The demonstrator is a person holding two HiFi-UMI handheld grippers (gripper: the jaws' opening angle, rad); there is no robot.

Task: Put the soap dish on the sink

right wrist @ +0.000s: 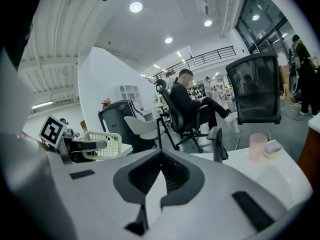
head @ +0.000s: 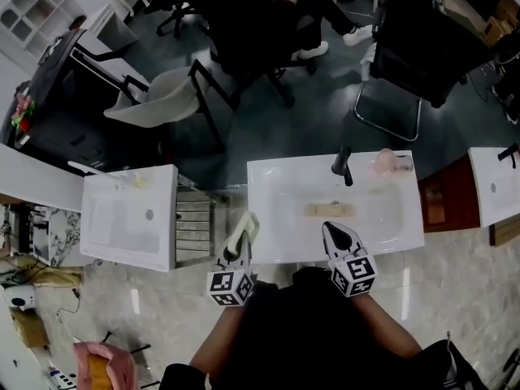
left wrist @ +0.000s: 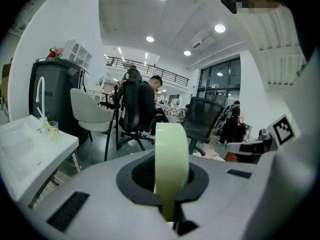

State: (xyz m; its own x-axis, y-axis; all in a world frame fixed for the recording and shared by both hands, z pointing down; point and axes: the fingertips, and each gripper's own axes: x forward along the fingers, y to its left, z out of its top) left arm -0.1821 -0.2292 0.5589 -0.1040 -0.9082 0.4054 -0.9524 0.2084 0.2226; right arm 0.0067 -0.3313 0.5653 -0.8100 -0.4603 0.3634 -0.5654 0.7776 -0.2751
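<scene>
Two claws show low in my head view, side by side at the near edge of the white sink [head: 284, 254]. My left claw [left wrist: 170, 176] is clamped on the soap dish [left wrist: 172, 144], a pale green one. In the left gripper view I see the dish edge-on, standing upright between the jaws. From the right gripper view its slotted side shows, off to the left. In the head view the dish is held at the sink's near left corner, and I cannot tell whether it touches the rim. It is not set down on the sink.

My right claw [right wrist: 160, 154] has its jaws pressed together with nothing between them. It hangs over the near rim, to the right of the left claw and apart from it.

On the sink's far rim a black tap [head: 343, 165] stands about midway. A pink cup [head: 383, 161] stands just to its right, and a small pale lump [head: 402, 163] lies just beside the cup. A tan strip [head: 329, 210] lies in the basin near the drain.

A second white sink [head: 130, 218] stands to the left, well apart from mine. Beyond the sinks a person in black [right wrist: 187, 106] sits in an office chair, and a white chair [head: 166, 96] stands on the dark floor.
</scene>
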